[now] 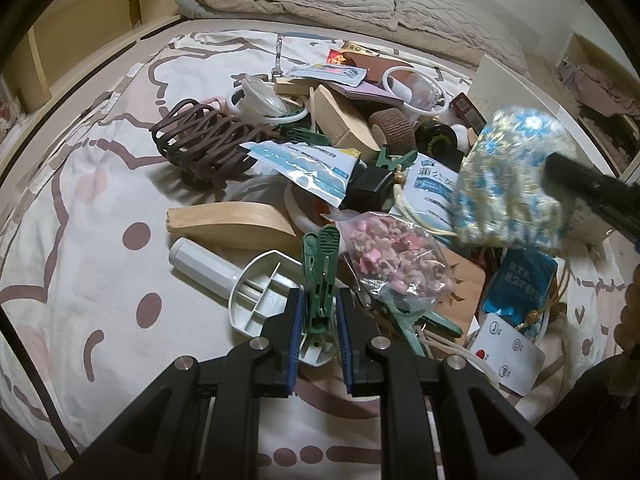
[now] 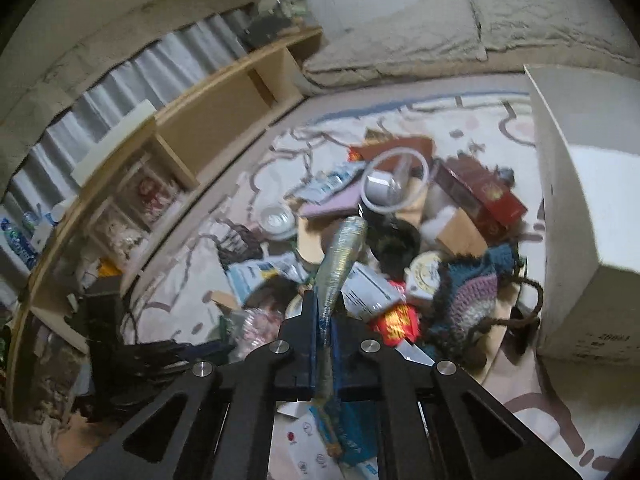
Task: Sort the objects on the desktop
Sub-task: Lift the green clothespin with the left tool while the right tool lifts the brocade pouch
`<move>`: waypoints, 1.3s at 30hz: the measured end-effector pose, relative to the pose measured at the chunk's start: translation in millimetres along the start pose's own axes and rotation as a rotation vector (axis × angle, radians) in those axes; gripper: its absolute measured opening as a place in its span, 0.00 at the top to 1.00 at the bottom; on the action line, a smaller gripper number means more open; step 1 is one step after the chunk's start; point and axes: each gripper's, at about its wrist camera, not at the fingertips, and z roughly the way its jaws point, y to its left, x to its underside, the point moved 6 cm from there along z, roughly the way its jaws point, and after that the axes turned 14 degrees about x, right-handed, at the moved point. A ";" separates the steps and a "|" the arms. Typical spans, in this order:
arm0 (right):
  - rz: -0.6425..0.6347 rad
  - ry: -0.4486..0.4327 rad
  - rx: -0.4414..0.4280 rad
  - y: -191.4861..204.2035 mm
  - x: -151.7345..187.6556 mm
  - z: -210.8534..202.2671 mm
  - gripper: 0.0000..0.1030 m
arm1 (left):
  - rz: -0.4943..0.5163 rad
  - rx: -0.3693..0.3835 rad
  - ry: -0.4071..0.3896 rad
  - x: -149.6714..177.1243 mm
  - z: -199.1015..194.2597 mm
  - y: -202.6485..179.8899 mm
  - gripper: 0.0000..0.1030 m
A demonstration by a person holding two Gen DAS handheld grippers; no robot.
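Sorting is at an early stage; both grippers hold one item.

Left wrist view: the left gripper (image 1: 319, 318) is clenched on a green clothespin (image 1: 322, 276), long axis upright, pointing away over the pile (image 1: 320, 140), which is mostly unsorted on the bedsheet (image 1: 100, 208). Right wrist view: the right gripper (image 2: 325, 320) grasps a blue-and-gold pouch (image 2: 340, 256), seen edge-on, stretching forward from the jaws above the pile, near a white box (image 2: 580, 216).

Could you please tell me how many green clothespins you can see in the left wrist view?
3: one clothespin clamped in the left gripper, one mid-pile beside the black cube, one under the bag of pink bits. More may be buried.
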 end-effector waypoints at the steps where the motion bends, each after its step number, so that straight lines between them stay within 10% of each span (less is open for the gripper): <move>1: -0.001 -0.012 -0.008 1.0 -1.6 -3.3 0.94 | 0.000 -0.006 -0.003 -0.7 1.0 -0.8 0.81; 17: -0.050 -0.071 0.017 6.5 -3.1 -9.0 0.94 | 0.039 -0.059 -0.022 -2.7 1.6 0.4 0.80; 39: -0.046 0.075 -0.047 17.1 19.1 20.8 0.94 | 0.010 -0.022 -0.085 -5.2 -12.9 2.6 0.87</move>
